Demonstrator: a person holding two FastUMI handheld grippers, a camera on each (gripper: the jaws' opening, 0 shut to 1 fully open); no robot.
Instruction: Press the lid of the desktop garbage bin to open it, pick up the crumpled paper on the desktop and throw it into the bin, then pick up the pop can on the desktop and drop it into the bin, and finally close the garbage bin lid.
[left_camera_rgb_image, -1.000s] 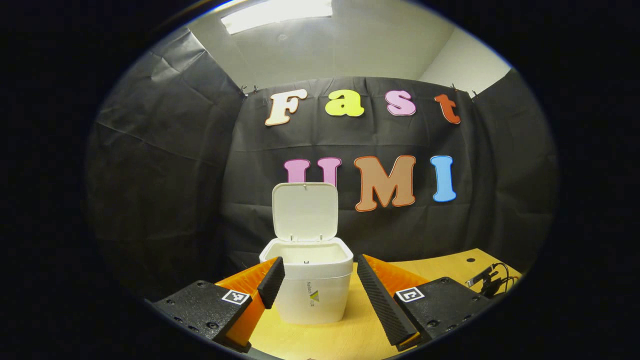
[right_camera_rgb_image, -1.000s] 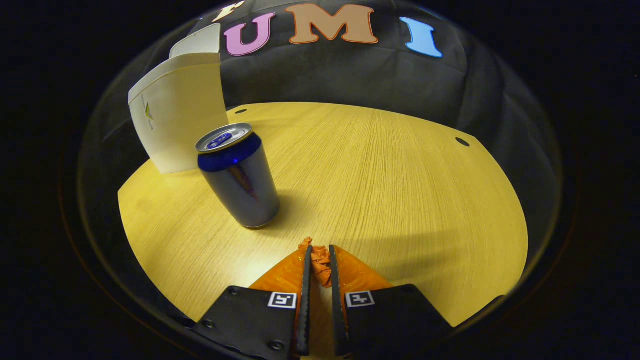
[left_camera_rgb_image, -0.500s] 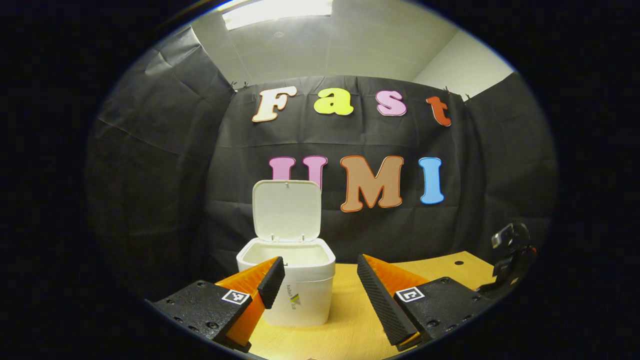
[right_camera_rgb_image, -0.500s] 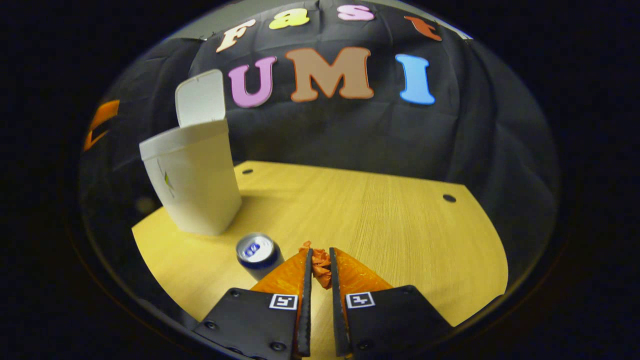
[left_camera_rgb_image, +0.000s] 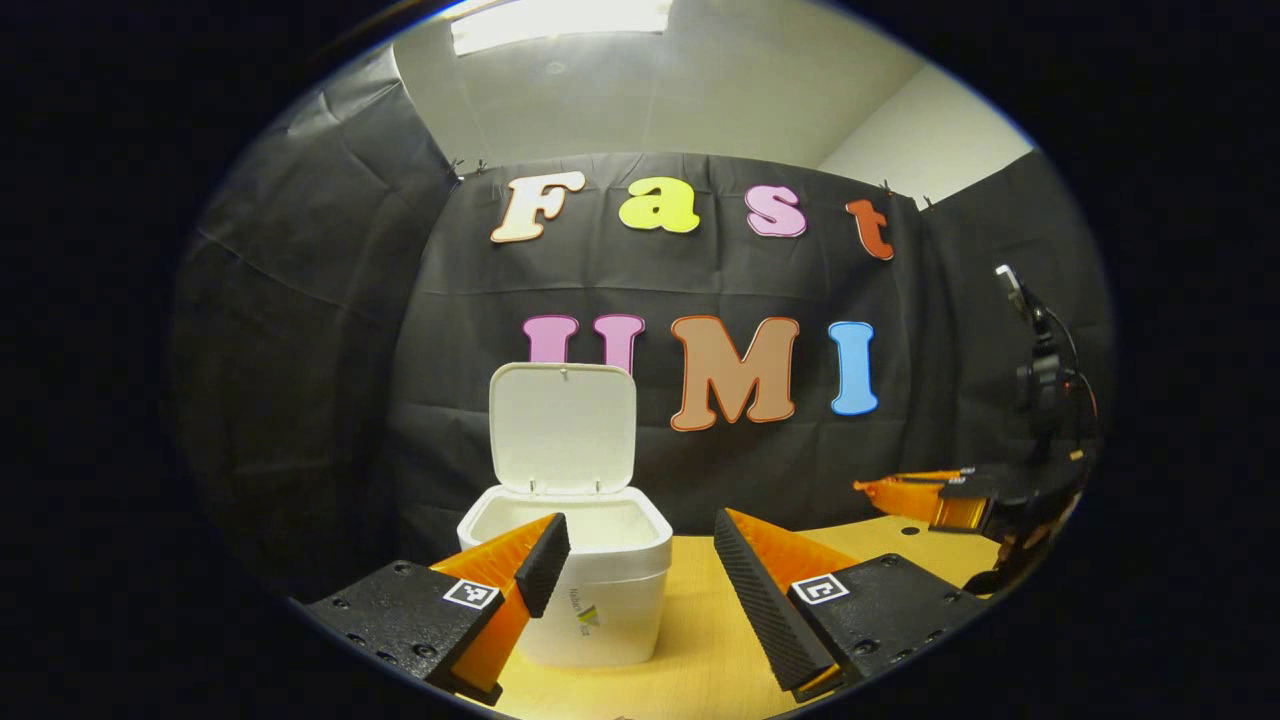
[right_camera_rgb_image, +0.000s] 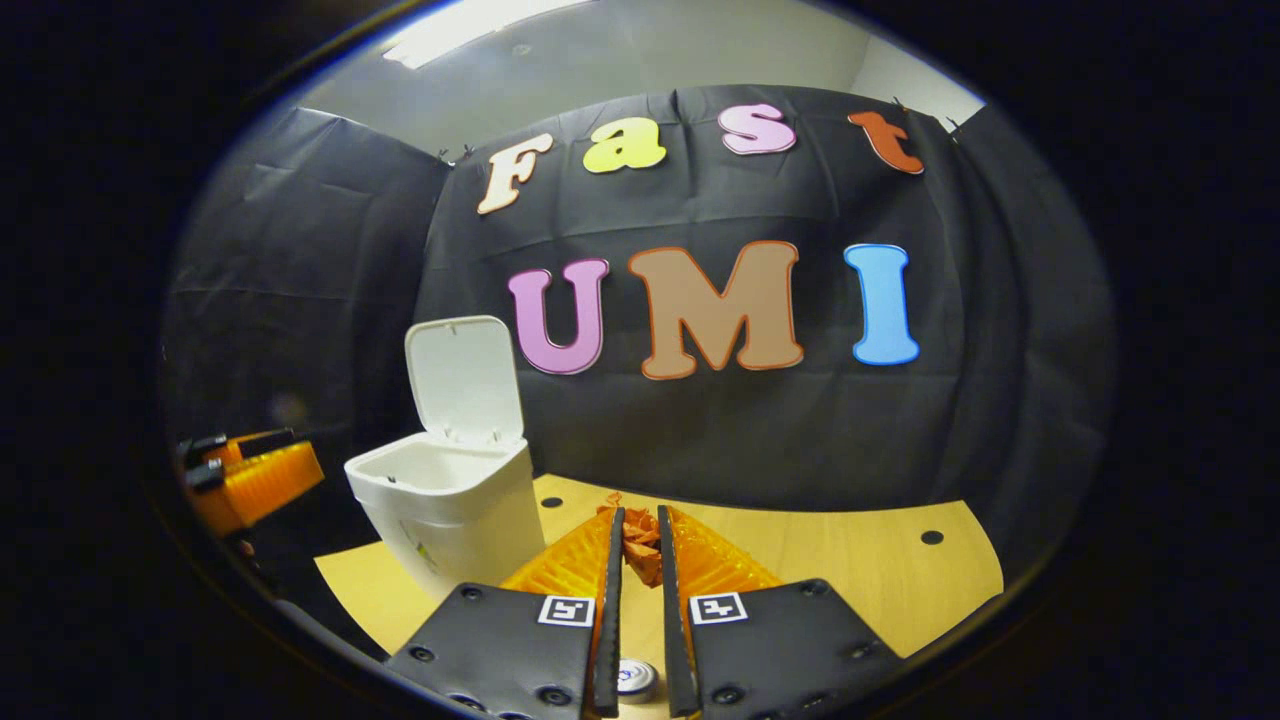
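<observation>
A white bin (left_camera_rgb_image: 570, 580) stands on the wooden desk, its lid (left_camera_rgb_image: 562, 428) tipped upright and open. My left gripper (left_camera_rgb_image: 640, 560) is open, low in front of the bin, with nothing between its fingers. In the right gripper view, my right gripper (right_camera_rgb_image: 637, 545) is shut on a crumpled orange paper (right_camera_rgb_image: 640, 542), lifted above the desk to the right of the bin (right_camera_rgb_image: 445, 510). The top of the pop can (right_camera_rgb_image: 636, 678) peeks out far below, between the right gripper's fingers. The left gripper view catches the right gripper (left_camera_rgb_image: 905, 495) at its right edge, level with the bin's rim.
The wooden desk (right_camera_rgb_image: 850, 570) has small round holes (right_camera_rgb_image: 931, 537) near its back edge. Black cloth closes the booth behind and at both sides. The left gripper (right_camera_rgb_image: 250, 480) is at the left edge of the right gripper view, beside the bin.
My right gripper has risen from near the desk with the paper and levelled out; the can has dropped to the bottom of its view. The left gripper turned slightly right; the bin slid left in its view.
</observation>
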